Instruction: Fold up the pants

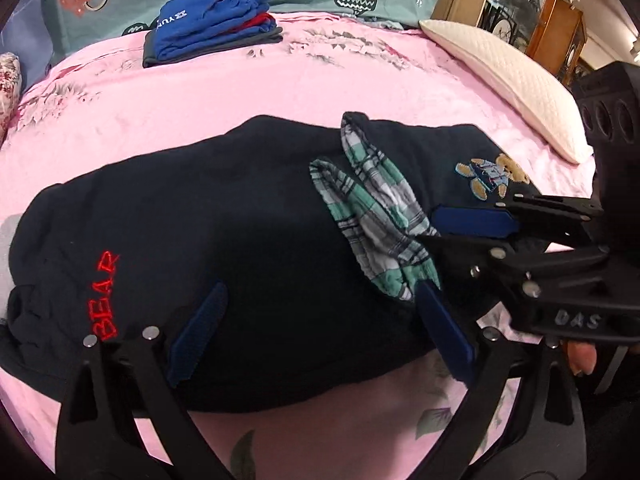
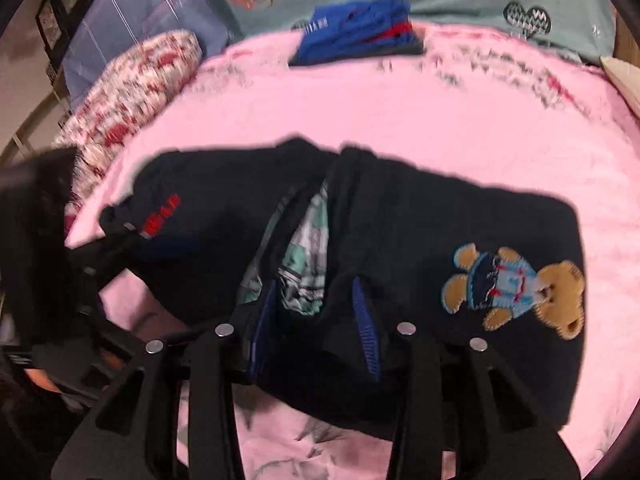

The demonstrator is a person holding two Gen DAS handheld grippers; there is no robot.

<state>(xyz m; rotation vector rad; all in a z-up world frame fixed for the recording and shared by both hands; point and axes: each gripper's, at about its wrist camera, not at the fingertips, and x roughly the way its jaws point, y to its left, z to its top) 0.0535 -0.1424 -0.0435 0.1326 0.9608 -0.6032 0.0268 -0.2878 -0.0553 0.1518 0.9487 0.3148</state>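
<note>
Left wrist view: dark navy pants (image 1: 224,248) lie flat on the pink bed sheet (image 1: 248,92), w/ red "BEAR" lettering (image 1: 105,296) at the left end and a bear patch (image 1: 490,178) at the right. Plaid lining (image 1: 372,216) is turned out mid-garment. Looks soft, light, limp knit, so it'll sag and bunch if lifted by one point; best taken at an edge or the waistband, both ends together. Left gripper (image 1: 316,332) has jaws wide apart, over the near edge of the pants, gripping nothing. Right gripper (image 1: 448,248) comes in from the right w/ jaws apart, blue pads astride the plaid lining area; can't tell if they touch the cloth. A folded blue stack (image 1: 212,28) and a white pillow (image 1: 504,80) sit farther back.

Right wrist view (blurred): same pants (image 2: 420,216) on the sheet (image 2: 360,108), bear patch (image 2: 516,288) to the right. Right gripper (image 2: 316,324) jaws apart, w/ the cloth fold and lining between the pads, not pinched yet. Left gripper (image 2: 116,240) is at the pants' left end, state unclear here.
</note>
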